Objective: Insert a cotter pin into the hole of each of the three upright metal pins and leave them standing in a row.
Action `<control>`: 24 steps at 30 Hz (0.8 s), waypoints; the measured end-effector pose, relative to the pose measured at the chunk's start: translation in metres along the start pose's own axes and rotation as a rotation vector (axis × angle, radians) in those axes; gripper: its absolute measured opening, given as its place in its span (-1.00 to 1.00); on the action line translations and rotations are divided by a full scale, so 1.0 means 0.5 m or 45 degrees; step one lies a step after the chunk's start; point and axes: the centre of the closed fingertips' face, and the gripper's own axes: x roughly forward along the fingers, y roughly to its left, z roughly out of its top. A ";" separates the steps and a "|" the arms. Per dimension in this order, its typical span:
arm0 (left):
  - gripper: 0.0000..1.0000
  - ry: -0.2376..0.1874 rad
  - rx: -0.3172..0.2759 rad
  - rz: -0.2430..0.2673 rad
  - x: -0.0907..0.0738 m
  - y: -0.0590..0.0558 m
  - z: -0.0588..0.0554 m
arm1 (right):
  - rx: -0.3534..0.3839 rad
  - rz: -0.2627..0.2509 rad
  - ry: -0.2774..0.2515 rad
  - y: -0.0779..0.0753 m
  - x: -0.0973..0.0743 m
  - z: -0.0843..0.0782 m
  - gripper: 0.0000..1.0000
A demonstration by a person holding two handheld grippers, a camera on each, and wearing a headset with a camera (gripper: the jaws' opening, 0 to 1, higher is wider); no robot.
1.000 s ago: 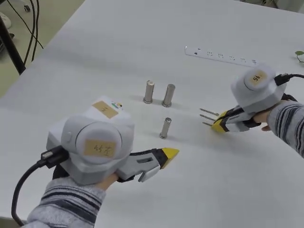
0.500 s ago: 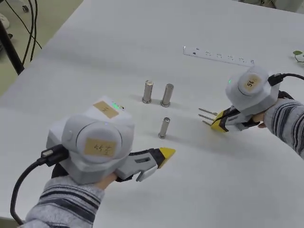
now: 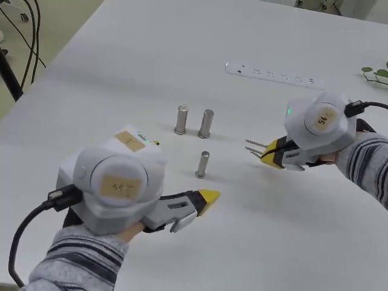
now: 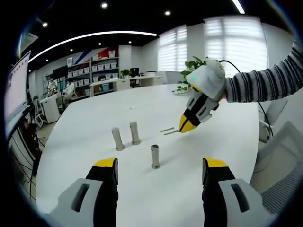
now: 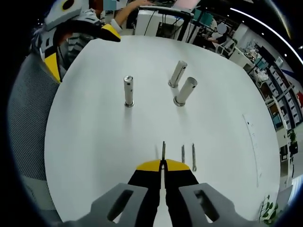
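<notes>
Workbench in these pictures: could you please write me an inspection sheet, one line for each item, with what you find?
Surface: white matte tabletop, no marks seen.
Job's things: three short upright steel pins, two behind, one in front, none with a cotter pin through it; two thin grey metal cotter pins lying flat side by side.
Clutter: long white power strip on the far side.
Grippers: left gripper open, empty; right gripper shut on a third cotter pin.
Cables: black cable from each gripper.
Surroundings: green plant leaves; office shelves behind.

Three upright metal pins [image 3: 202, 164], cotter pin [image 5: 163, 150] clamped (two flat)
</notes>
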 end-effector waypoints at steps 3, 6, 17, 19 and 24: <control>0.30 -0.003 -0.014 -0.020 0.000 -0.005 0.000 | -0.057 -0.007 -0.036 0.015 -0.011 0.022 -1.00; 0.25 -0.005 -0.020 -0.040 0.001 -0.011 0.000 | -0.093 -0.012 -0.069 0.031 -0.020 0.041 -1.00; 0.01 -0.040 -0.113 -0.139 0.002 -0.036 0.007 | -0.223 -0.004 -0.212 0.089 -0.050 0.105 -1.00; -0.03 -0.047 -0.121 -0.154 0.003 -0.041 0.009 | -0.247 0.000 -0.231 0.100 -0.053 0.114 -1.00; -0.18 -0.066 -0.165 -0.205 0.002 -0.053 0.012 | -0.303 0.004 -0.269 0.122 -0.061 0.133 -1.00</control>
